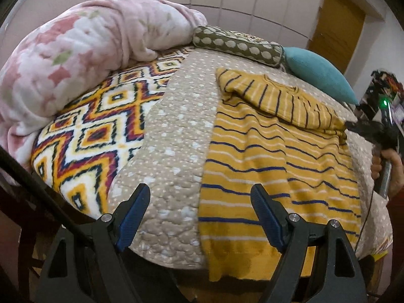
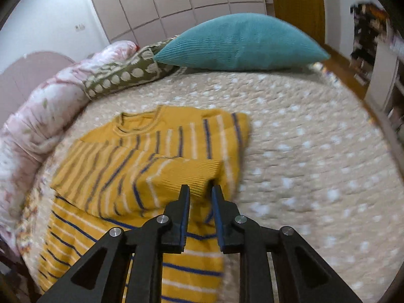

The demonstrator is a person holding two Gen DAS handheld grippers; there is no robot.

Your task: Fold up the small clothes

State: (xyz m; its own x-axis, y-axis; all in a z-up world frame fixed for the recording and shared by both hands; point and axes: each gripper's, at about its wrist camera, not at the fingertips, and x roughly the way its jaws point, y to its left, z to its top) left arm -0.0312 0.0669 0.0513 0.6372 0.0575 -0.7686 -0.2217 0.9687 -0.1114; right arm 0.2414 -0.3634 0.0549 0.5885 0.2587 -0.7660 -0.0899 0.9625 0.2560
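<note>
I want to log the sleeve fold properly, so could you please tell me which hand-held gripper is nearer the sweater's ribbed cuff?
Right. The right hand-held gripper is right at the cuff, which lies between its parted fingers. The left hand-held gripper hangs open at the sweater's hem, far from it.

A beige dotted quilt covers the bed. A teal cushion lies at its far edge, touching an olive spotted pillow. A pink floral blanket is bunched beside a zigzag throw. Behind stand pale cupboards and a wooden door.
</note>
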